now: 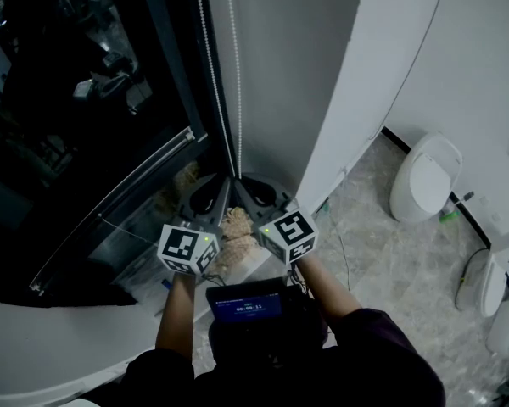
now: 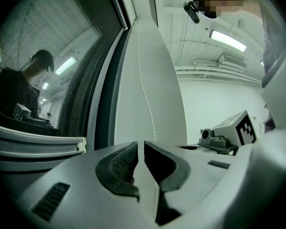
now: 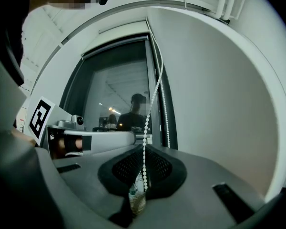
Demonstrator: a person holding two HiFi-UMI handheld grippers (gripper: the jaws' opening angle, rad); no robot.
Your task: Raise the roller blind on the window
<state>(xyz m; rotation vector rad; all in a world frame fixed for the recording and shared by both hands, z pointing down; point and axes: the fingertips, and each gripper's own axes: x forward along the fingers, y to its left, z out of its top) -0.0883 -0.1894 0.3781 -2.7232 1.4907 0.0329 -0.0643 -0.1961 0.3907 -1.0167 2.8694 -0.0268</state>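
We have the window (image 1: 85, 100) on the left and the wall (image 1: 305, 58) to its right, with the bead chain (image 1: 236, 75) hanging in two strands between them. Near us, at the chain's lower end, the left gripper (image 1: 214, 192) and the right gripper (image 1: 253, 190) sit side by side, tips almost touching. One strand runs between the right gripper's closed jaws. Another passes just beyond the left gripper's jaws, which stand slightly apart. Well off to the right, a toilet (image 1: 424, 176) stands on the floor (image 1: 390, 253).
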